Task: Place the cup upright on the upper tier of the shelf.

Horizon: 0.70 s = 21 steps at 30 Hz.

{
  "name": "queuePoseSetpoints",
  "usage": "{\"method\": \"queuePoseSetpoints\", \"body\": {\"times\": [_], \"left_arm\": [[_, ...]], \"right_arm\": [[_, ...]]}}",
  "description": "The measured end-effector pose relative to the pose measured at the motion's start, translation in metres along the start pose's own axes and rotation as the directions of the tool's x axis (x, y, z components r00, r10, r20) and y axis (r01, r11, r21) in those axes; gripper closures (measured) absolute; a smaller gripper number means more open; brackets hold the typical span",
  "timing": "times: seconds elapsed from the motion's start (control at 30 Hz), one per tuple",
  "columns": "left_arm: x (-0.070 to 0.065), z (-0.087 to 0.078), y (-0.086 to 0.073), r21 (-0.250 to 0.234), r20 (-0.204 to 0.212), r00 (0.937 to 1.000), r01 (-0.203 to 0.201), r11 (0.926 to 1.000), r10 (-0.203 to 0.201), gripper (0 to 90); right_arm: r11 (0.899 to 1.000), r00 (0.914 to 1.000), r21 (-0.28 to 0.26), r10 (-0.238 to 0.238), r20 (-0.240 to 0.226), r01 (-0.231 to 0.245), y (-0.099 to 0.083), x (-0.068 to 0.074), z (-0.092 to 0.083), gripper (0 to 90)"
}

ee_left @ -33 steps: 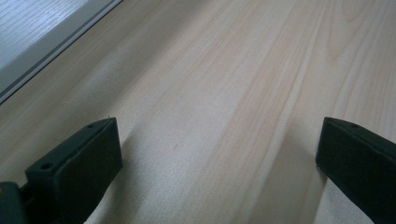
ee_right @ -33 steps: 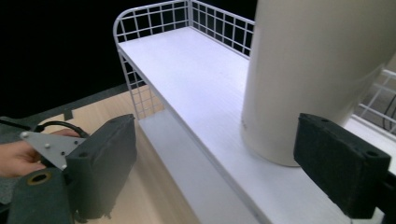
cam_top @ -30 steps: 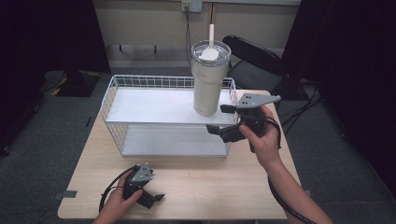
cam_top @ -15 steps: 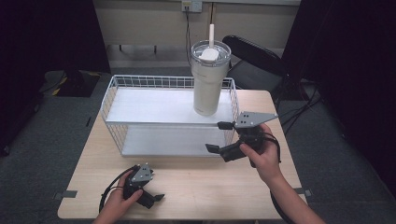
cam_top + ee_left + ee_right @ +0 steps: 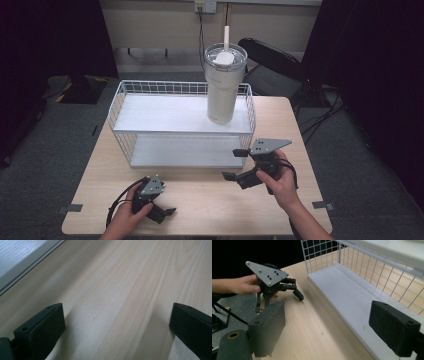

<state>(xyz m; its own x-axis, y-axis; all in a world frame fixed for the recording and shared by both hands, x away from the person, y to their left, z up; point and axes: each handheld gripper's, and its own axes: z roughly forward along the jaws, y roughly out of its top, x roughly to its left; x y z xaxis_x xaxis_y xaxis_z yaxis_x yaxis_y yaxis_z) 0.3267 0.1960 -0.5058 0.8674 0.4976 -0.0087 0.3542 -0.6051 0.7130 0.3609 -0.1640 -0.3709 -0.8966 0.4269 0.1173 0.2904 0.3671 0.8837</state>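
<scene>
Tumbler [image 5: 224, 85] stands upright on the top shelf of the wire rack [image 5: 180, 125], toward the rack's right end and well inside its raised rim, presumably so it cannot tip off. Right tongs [image 5: 241, 163] hang released just in front of the rack's right corner, jaws spread and empty, low enough to be clear of the tumbler. Left tongs [image 5: 162, 212] rest on the tabletop [image 5: 210, 195] in front of the rack's left half, jaws also spread with bare wood between them, seemingly parked. From the right gripper view, those left tongs [image 5: 298, 295] sit beside the rack's lower shelf.
</scene>
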Motion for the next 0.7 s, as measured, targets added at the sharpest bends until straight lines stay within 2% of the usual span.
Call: {"method": "queuePoseSetpoints", "body": {"times": [0.07,0.23,0.47,0.7], "left_arm": [[0.000,0.000,0.000,-0.001,0.000,1.0000,0.000,1.0000,0.000,0.0],[0.000,0.000,0.000,-0.001,0.000,1.0000,0.000,1.0000,0.000,0.0],[0.000,0.000,0.000,-0.001,0.000,1.0000,0.001,1.0000,-0.001,0.0],[0.000,0.000,0.000,-0.001,-0.001,1.0000,0.000,1.0000,0.000,0.0]], "right_arm": [[1.000,0.9993,-0.010,0.021,-0.030,-0.021,-0.007,-0.001,0.002,13.6],[1.000,0.9995,0.021,0.017,-0.027,-0.016,-0.022,-0.002,0.007,14.0],[0.997,0.9990,0.065,0.036,-0.028,-0.034,-0.043,-0.005,0.014,14.3],[0.996,0.9981,0.082,0.048,-0.039,-0.045,-0.062,-0.010,0.023,15.6]]}}
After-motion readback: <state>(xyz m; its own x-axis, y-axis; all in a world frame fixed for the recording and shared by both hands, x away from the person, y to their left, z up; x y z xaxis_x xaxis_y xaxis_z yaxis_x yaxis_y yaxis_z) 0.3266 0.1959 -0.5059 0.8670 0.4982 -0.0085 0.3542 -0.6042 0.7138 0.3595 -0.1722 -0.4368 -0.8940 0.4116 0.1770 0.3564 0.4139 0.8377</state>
